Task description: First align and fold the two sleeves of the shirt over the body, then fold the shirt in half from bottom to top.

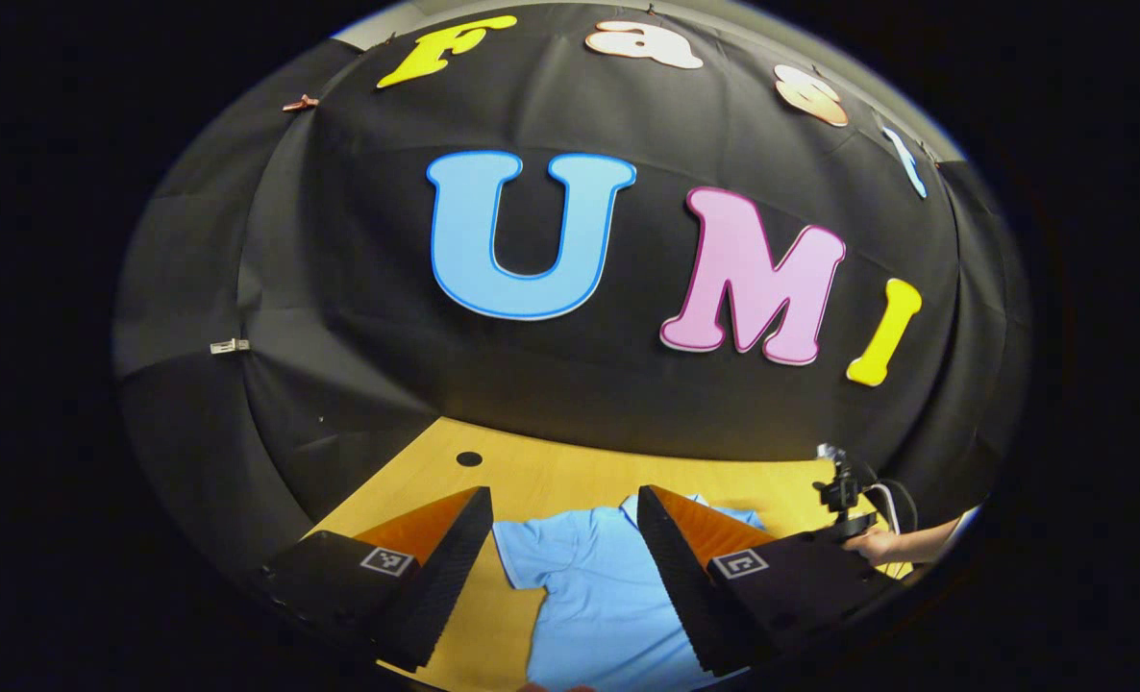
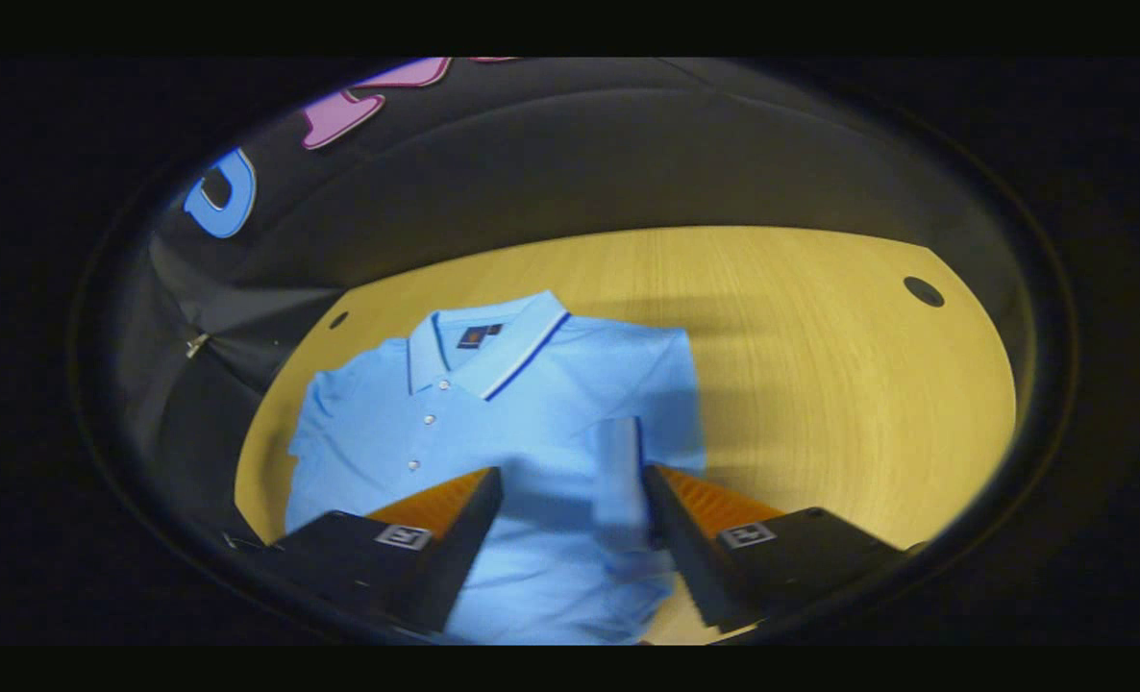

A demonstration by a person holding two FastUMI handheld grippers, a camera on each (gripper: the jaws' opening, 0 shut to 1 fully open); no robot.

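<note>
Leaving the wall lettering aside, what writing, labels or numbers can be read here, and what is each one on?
Neck label on the blue shirt: too small and blurred to read.
Square markers on the fingers of the left gripper and the right gripper: black-and-white patterns, no words or numbers.
No other readable text.
</note>
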